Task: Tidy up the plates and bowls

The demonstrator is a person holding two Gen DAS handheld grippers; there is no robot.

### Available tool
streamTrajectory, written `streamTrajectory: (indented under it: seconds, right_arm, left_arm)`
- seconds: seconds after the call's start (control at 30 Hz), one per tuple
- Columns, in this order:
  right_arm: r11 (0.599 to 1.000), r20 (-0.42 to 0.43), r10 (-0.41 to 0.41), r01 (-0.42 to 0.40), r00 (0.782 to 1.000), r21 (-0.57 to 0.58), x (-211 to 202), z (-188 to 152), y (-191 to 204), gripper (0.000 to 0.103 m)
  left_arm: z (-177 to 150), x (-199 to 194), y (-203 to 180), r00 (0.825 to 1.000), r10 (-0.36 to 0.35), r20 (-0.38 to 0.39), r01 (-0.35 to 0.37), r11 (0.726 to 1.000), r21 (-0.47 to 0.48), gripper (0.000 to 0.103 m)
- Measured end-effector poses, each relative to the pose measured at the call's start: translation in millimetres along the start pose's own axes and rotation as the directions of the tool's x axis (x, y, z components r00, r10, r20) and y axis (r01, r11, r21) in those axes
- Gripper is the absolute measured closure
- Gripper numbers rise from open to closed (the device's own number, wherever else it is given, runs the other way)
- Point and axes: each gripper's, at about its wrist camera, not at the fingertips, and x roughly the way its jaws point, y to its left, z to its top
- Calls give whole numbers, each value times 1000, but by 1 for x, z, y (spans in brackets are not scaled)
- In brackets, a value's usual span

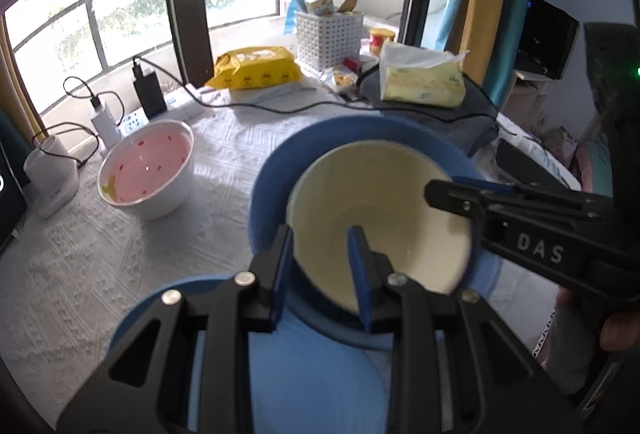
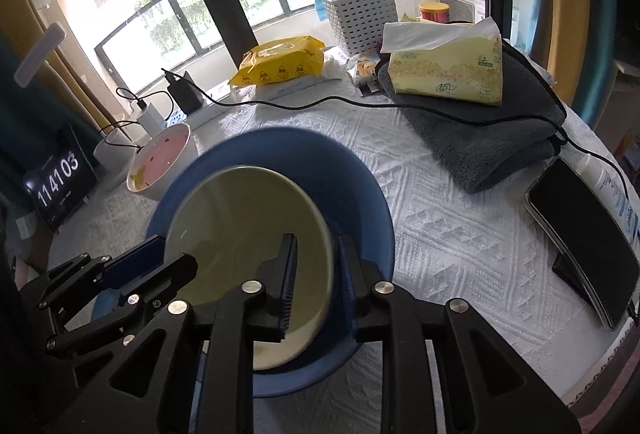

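Left gripper [image 1: 320, 270] pinches the near rim of the cream bowl [image 1: 380, 218], one pad inside, one outside. Right gripper [image 2: 316, 282] clamps the opposite rim the same way. Cream bowl sits tilted inside the blue bowl [image 2: 352, 194] on the white tablecloth [image 2: 440, 234]; contact with its floor is possibly partial. Pink bowl [image 1: 146, 170] stands well apart, left. Blue plate [image 1: 312, 374] lies beneath left gripper.
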Motion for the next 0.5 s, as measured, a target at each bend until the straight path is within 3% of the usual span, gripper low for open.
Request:
streamTrajectory:
  seconds: [0.5]
  right_arm:
    - [999,63,-4,6,998,-33,-19,5,14,80]
  left_arm:
    - [2,-23,11,999,7,53,-6,999,-33,73]
